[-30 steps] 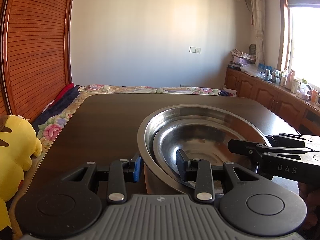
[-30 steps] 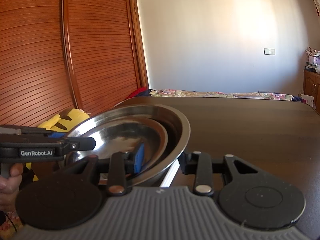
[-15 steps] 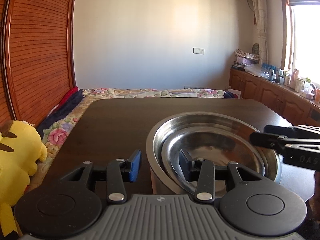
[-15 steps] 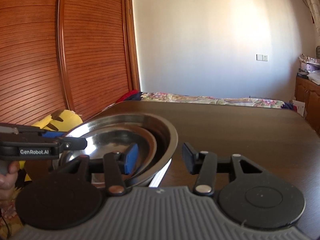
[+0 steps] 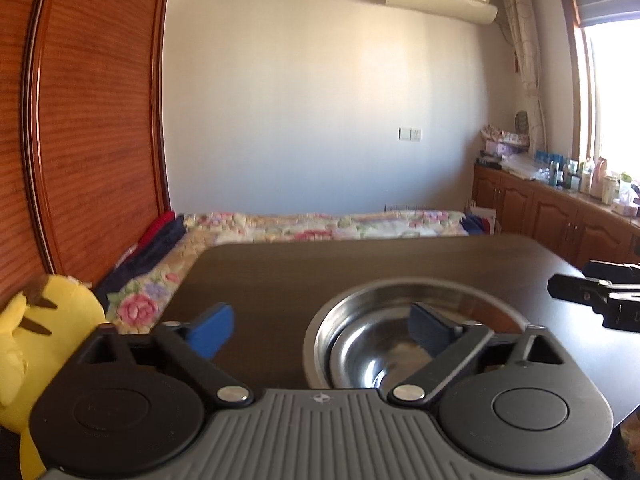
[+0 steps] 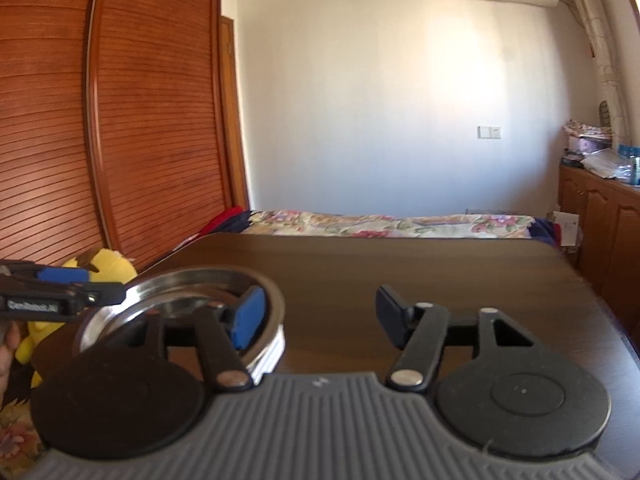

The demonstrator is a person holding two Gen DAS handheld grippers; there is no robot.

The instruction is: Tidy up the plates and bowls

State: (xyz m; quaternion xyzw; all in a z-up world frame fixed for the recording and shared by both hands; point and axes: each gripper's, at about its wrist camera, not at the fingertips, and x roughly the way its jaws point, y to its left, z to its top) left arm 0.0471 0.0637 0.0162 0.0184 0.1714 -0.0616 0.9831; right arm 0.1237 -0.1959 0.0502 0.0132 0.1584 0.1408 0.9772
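A large steel bowl (image 5: 404,292) stands on the dark wooden table (image 5: 320,272) with a smaller steel bowl (image 5: 368,364) nested inside it. The bowls also show in the right wrist view (image 6: 180,284). My left gripper (image 5: 320,326) is open and empty, raised just behind the bowls. My right gripper (image 6: 316,316) is open and empty, to the right of the bowls. Each gripper's tip shows at the edge of the other's view.
A yellow plush toy (image 5: 28,344) sits off the table's left side. A bed with a floral cover (image 5: 320,224) lies beyond the far edge. Wooden cabinets with bottles (image 5: 580,208) line the right wall. A slatted wardrobe (image 6: 100,120) stands at left.
Both grippers let go of the large bowl's rim, opened wide, and drew back and up. The nested bowls now rest on the table.
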